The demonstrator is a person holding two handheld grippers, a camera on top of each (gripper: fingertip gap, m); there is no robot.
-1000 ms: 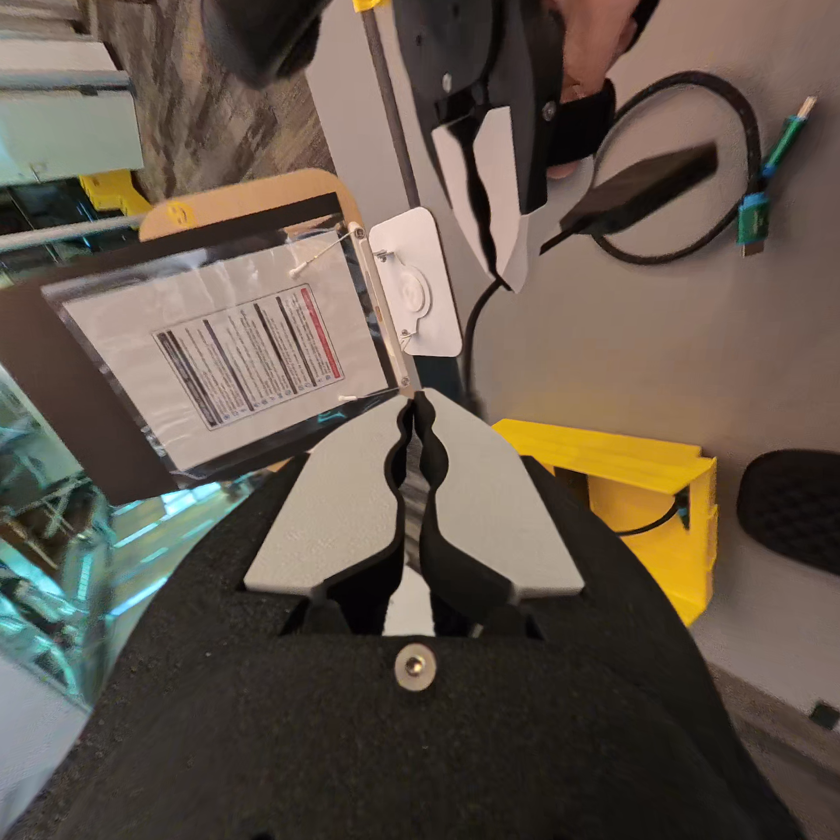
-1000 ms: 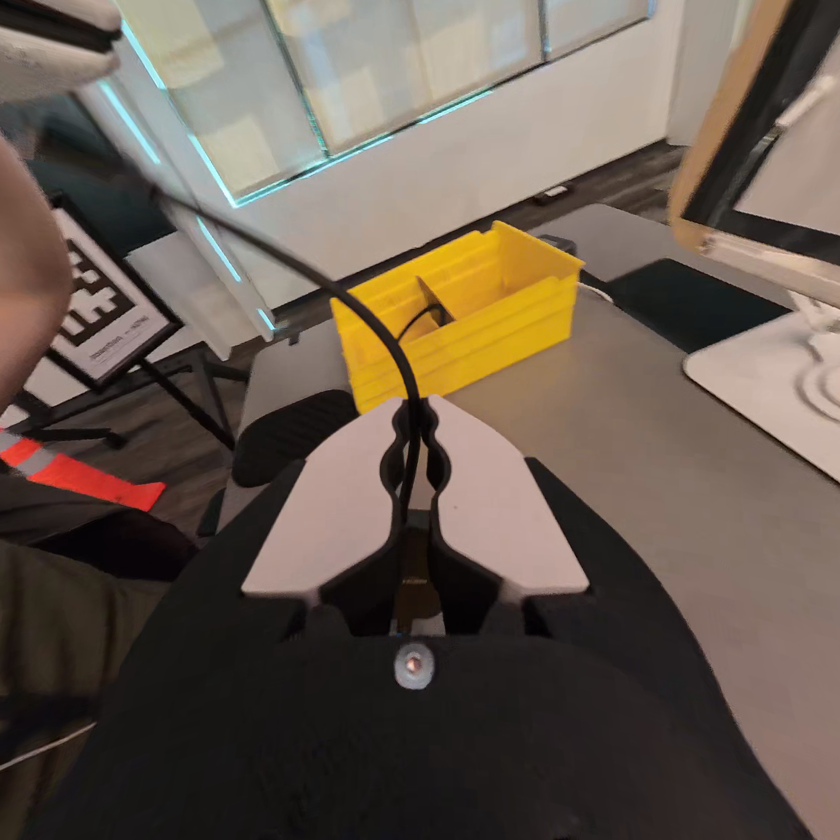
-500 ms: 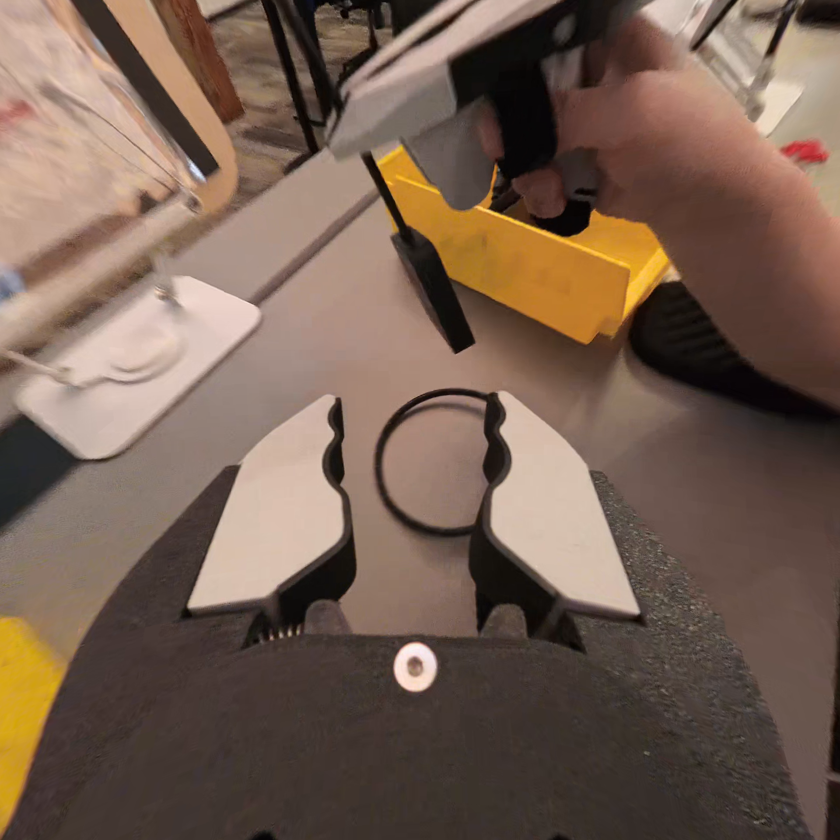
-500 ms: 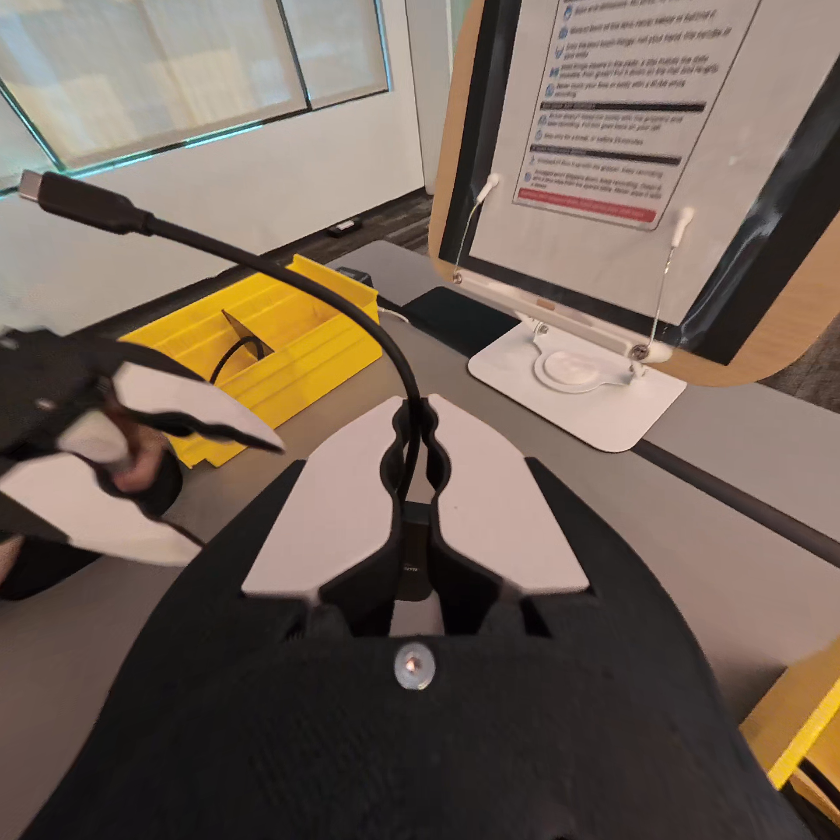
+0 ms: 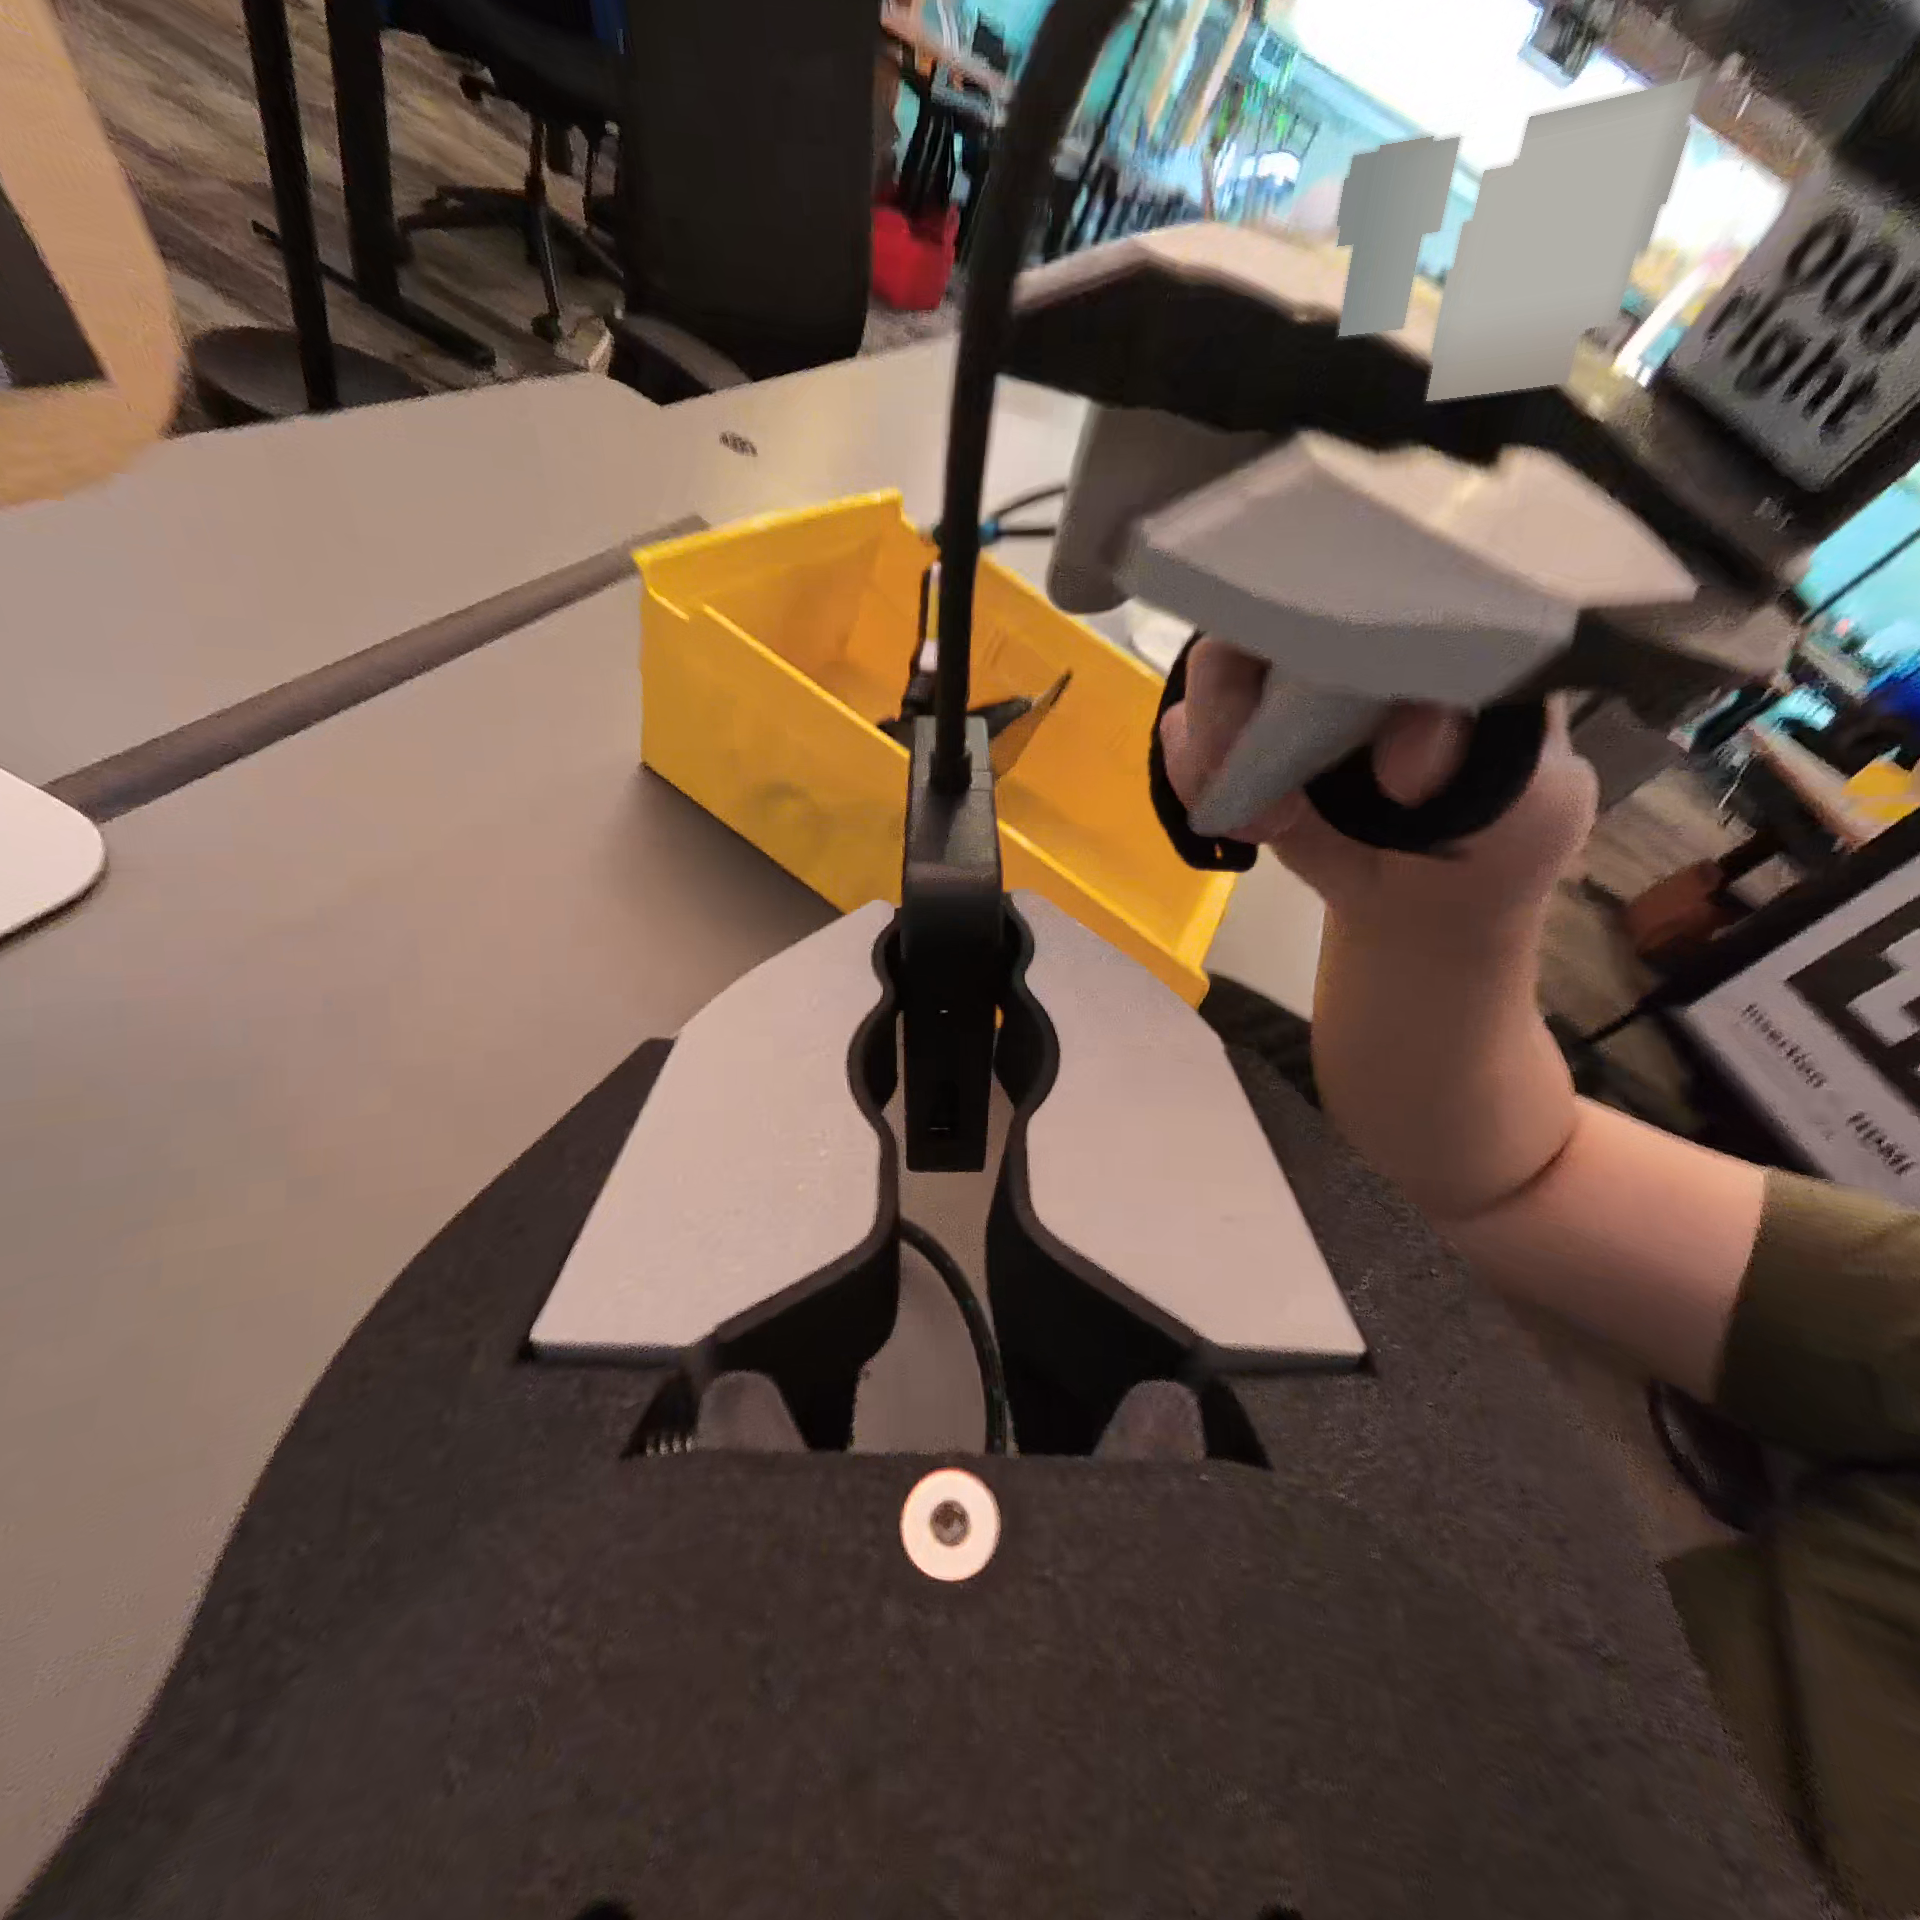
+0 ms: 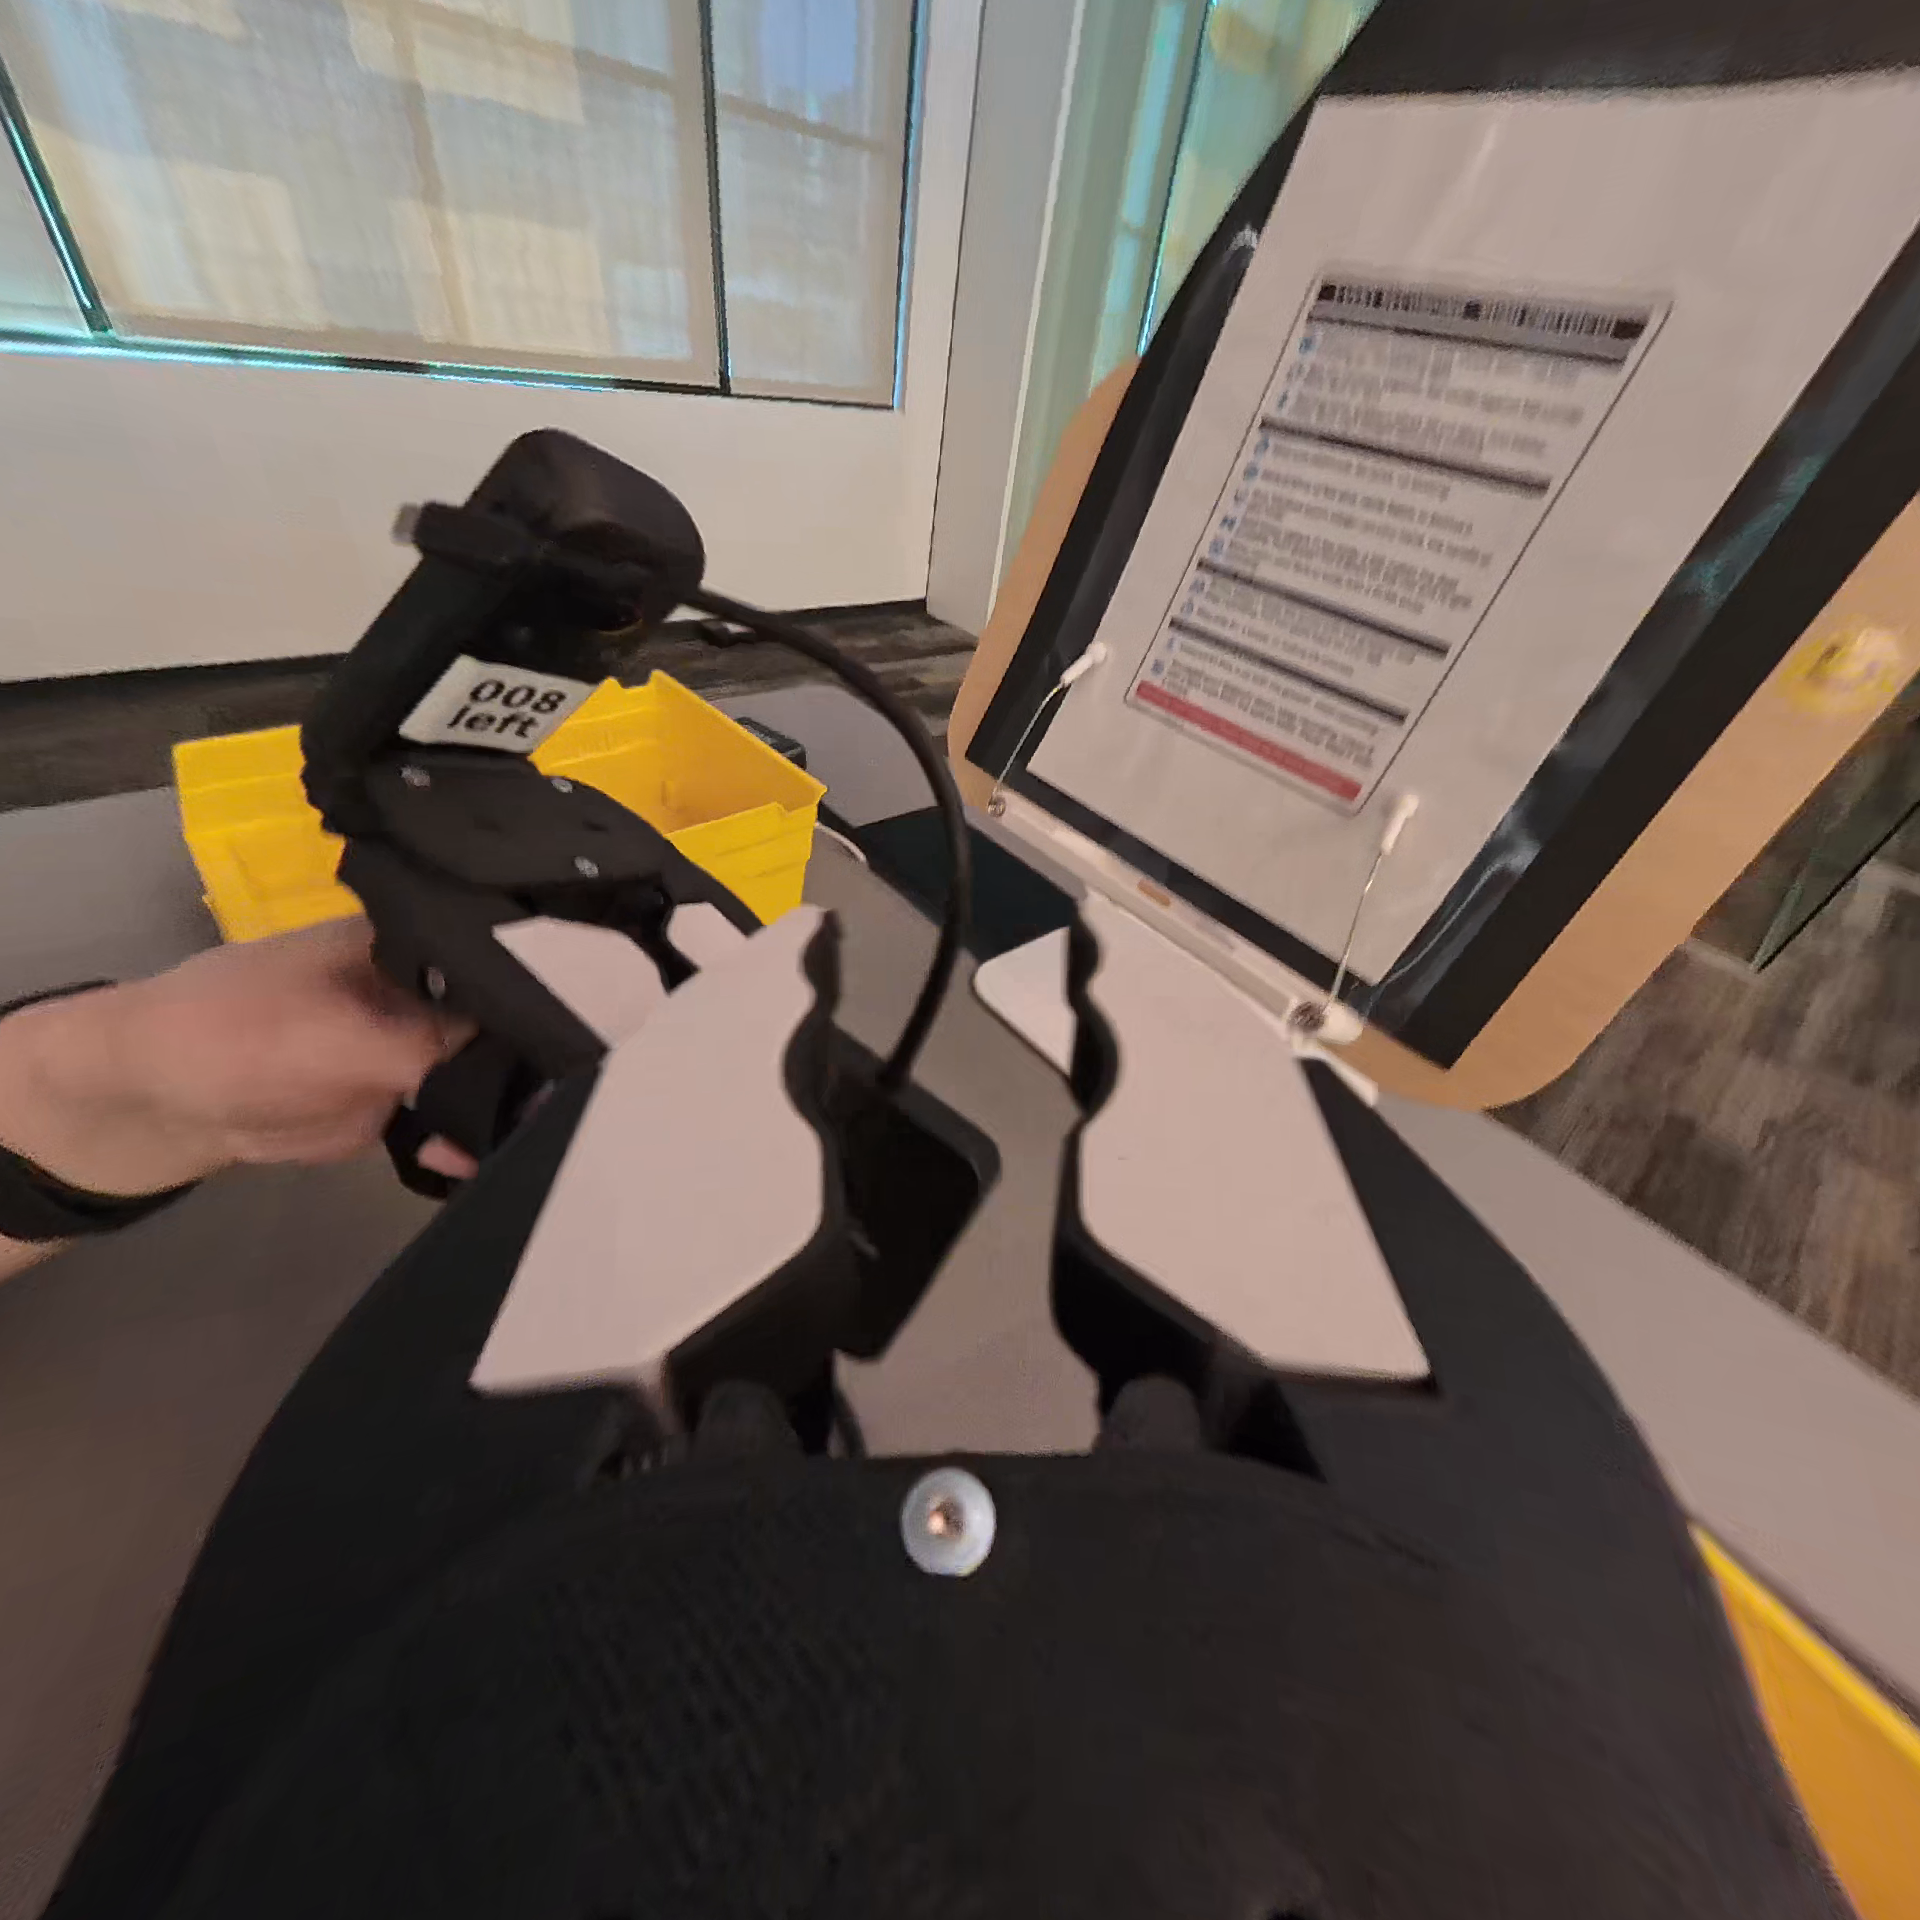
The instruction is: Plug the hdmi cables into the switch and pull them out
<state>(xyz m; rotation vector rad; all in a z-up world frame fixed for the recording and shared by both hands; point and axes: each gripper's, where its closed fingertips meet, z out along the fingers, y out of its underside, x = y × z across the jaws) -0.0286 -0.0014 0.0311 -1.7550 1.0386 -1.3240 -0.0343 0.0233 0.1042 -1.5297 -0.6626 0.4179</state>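
Note:
My left gripper is shut on a black box-shaped switch, held above the grey table. Its black cable rises from the far end and curves up out of view. My right gripper is open and empty. The switch sits low between its fingers, close to the left one, and the cable arcs up and left from it. The left gripper's black body is to the left in a hand. The right gripper's grey finger hovers just right of the cable.
A yellow bin with a cable in it stands behind the switch; it also shows in the right wrist view. A document stand on a white base stands at right. Another yellow bin edge is at lower right. A dark pad lies beside the bin. Left tips to right tips: about 8 cm.
My left gripper has gone from open above the table to shut on the switch. My right gripper, which gripped the cable, has opened and let it go.

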